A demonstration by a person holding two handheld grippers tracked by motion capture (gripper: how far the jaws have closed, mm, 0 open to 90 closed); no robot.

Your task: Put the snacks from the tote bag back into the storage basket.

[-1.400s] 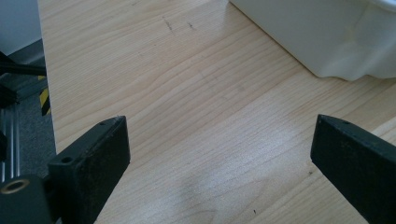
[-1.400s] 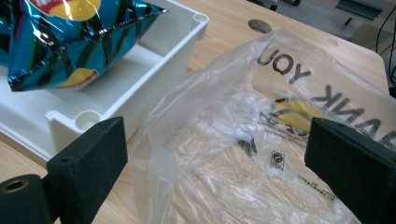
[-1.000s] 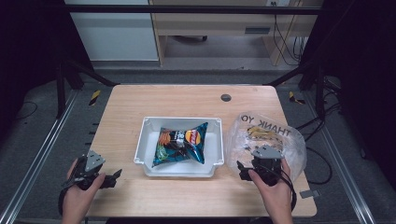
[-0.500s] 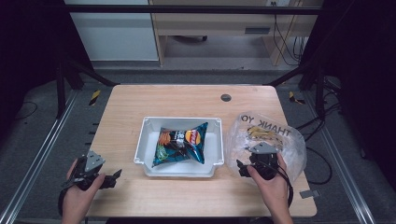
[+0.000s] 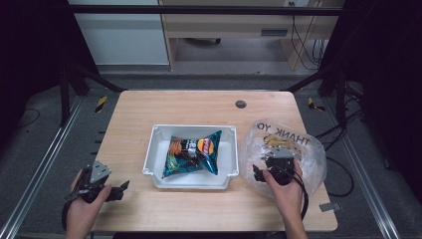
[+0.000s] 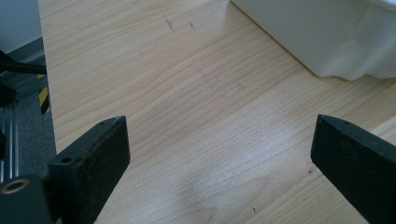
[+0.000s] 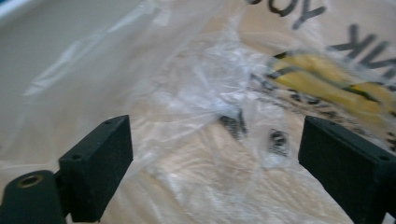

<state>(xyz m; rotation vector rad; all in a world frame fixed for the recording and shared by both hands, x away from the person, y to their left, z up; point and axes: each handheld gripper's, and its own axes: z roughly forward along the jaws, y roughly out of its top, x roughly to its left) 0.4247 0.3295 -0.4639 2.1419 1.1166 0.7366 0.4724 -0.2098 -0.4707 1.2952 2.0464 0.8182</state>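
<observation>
Clear plastic bag (image 5: 283, 149), crinkled, beside tray (image 5: 154, 149): right gripper (image 7: 215, 158) over it, jaws just narrowing but grasping nothing; best pinch one raised fold; left gripper (image 6: 219, 163) released.

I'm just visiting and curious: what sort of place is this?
Probably a lab or workshop test bench. A wooden table sits inside a metal frame, with cables trailing behind it, and a person works over a plastic bag with a hand-held gripper.
</observation>
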